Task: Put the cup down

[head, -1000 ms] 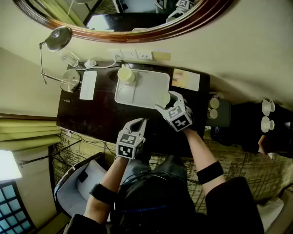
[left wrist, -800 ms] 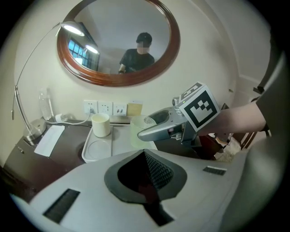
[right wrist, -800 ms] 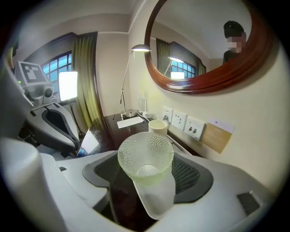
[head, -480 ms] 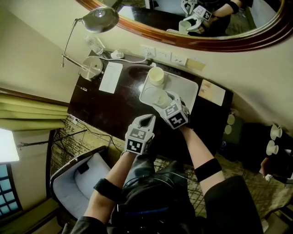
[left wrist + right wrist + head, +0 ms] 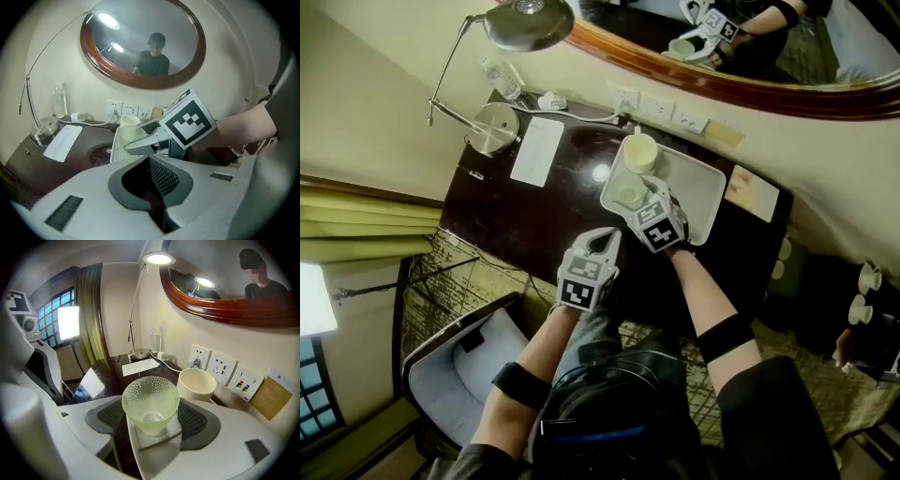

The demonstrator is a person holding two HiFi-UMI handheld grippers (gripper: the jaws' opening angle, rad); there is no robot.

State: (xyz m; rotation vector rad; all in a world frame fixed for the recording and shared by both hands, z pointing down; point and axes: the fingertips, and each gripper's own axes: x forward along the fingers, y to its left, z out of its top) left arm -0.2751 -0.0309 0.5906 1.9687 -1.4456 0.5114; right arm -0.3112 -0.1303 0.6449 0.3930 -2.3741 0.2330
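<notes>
1. Dark glossy wooden desk [image 5: 548, 211]: carries the tray and everything below it.
2. Oval wall mirror w/ brown wood frame [image 5: 117, 56]: on the wall behind the tray, above the sockets.
3. White rectangular plastic tray [image 5: 701, 192]: the landmark, at the desk's back edge by the wall.
4. Silver long-arm desk lamp [image 5: 530, 23]: well left of the tray in the head view, round base on the desk.
5. Left gripper [image 5: 602, 240]: jaws closed tight w/ nothing between them, near the tray's front-left side, apart from it.
6. Right gripper [image 5: 152, 420]: jaws wide, clamped on the cup, over the tray's front-left corner.
7. White paper sheet [image 5: 537, 150]: flat on the desk, between tray and lamp base.
8. Cream round mug [image 5: 197, 383]: upright in the tray's back-left corner.
9. Clear pebbled glass cup [image 5: 150, 401]: upright, low at the tray's front-left corner, just in front of the mug; can't tell if its base touches.
</notes>
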